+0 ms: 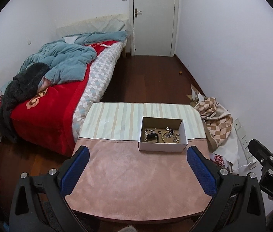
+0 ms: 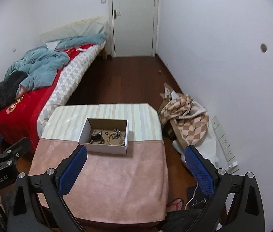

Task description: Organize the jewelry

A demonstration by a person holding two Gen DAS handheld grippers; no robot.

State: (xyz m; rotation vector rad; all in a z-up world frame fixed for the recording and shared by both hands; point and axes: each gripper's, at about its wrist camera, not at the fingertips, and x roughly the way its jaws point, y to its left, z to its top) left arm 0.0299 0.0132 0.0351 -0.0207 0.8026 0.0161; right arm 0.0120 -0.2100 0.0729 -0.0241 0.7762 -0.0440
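An open white cardboard box (image 1: 162,147) stands on the table where pink cloth meets striped cloth; it also shows in the right wrist view (image 2: 105,148). Inside lie a black band (image 1: 152,136), a wooden bead bracelet (image 1: 165,136), silver chains (image 1: 170,130) and a small ring (image 1: 158,131). The same pieces show in the right wrist view: the band (image 2: 97,138), the beads (image 2: 111,137), the chains (image 2: 117,131). My left gripper (image 1: 138,154) is open and empty, held above the pink cloth short of the box. My right gripper (image 2: 136,153) is open and empty, near the box's right front corner.
The table (image 1: 136,183) carries a pink cloth in front and a striped cloth (image 1: 117,119) behind. A bed (image 1: 59,89) with red and blue bedding stands at the left. A checkered cloth pile (image 1: 215,123) lies on the floor at the right. A sandalled foot (image 2: 176,205) shows below the table.
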